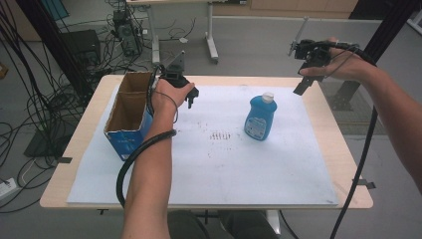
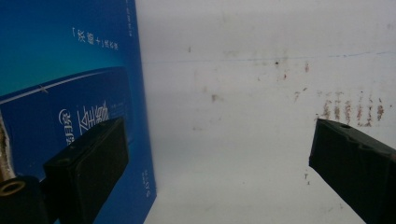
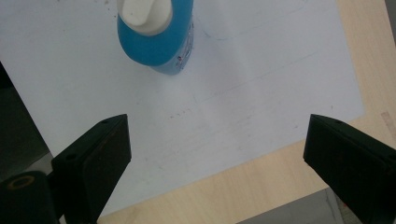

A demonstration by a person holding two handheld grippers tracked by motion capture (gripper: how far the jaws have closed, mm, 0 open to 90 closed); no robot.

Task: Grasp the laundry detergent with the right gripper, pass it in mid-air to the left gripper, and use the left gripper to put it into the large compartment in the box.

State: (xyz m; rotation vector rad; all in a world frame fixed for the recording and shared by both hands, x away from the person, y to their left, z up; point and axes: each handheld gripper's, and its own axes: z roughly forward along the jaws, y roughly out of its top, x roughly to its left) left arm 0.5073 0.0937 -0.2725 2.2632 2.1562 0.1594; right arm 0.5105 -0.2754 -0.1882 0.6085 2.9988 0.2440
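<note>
A blue bottle [image 1: 260, 118] with a white cap stands upright on the white sheet [image 1: 219, 164], right of centre. In the right gripper view the bottle [image 3: 158, 35] is seen from above, beyond the jaws. My right gripper [image 1: 304, 84] hovers above the table's far right edge, open and empty [image 3: 215, 163]. An open cardboard box [image 1: 130, 113] with a blue printed side stands at the left. Just right of the box's far end is my left gripper [image 1: 192, 95], open with nothing between its jaws [image 2: 219, 158]. The box's blue side [image 2: 65, 84] runs close along the left jaw.
The wooden table [image 1: 338, 149] carries the white sheet, which has faint brownish marks [image 1: 219, 135] near its middle. Beyond the far edge are cables, a desk frame [image 1: 211, 35] and equipment on the floor. A dark post [image 1: 383, 35] stands at the back right.
</note>
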